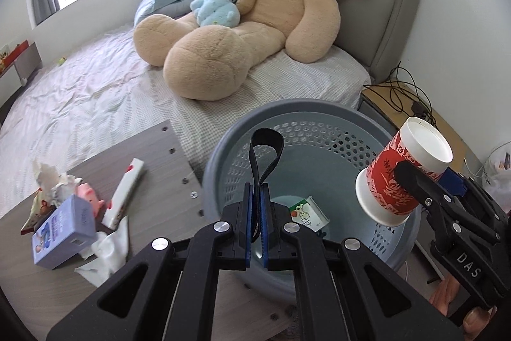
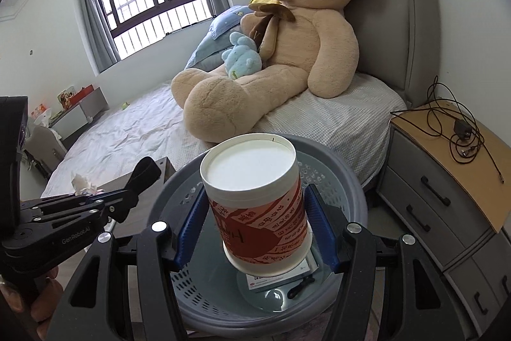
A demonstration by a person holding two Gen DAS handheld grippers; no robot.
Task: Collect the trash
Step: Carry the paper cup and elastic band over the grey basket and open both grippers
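A giant teddy bear (image 1: 252,18) sits on the bed (image 1: 95,91). Beside the bed, a grey perforated laundry basket (image 1: 319,130) holds a small carton (image 1: 308,211). Over the basket, the right tool (image 2: 255,226) clamps a red-and-white paper cup (image 2: 258,206); the left tool (image 1: 255,206) pinches a black strap loop (image 1: 266,149). Tissues (image 1: 105,254) and boxes litter the bench (image 1: 159,155).

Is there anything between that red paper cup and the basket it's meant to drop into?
Nothing visible. The right gripper holds the red paper cup right above the open basket. The black strap in the left gripper hangs beside it, not underneath.
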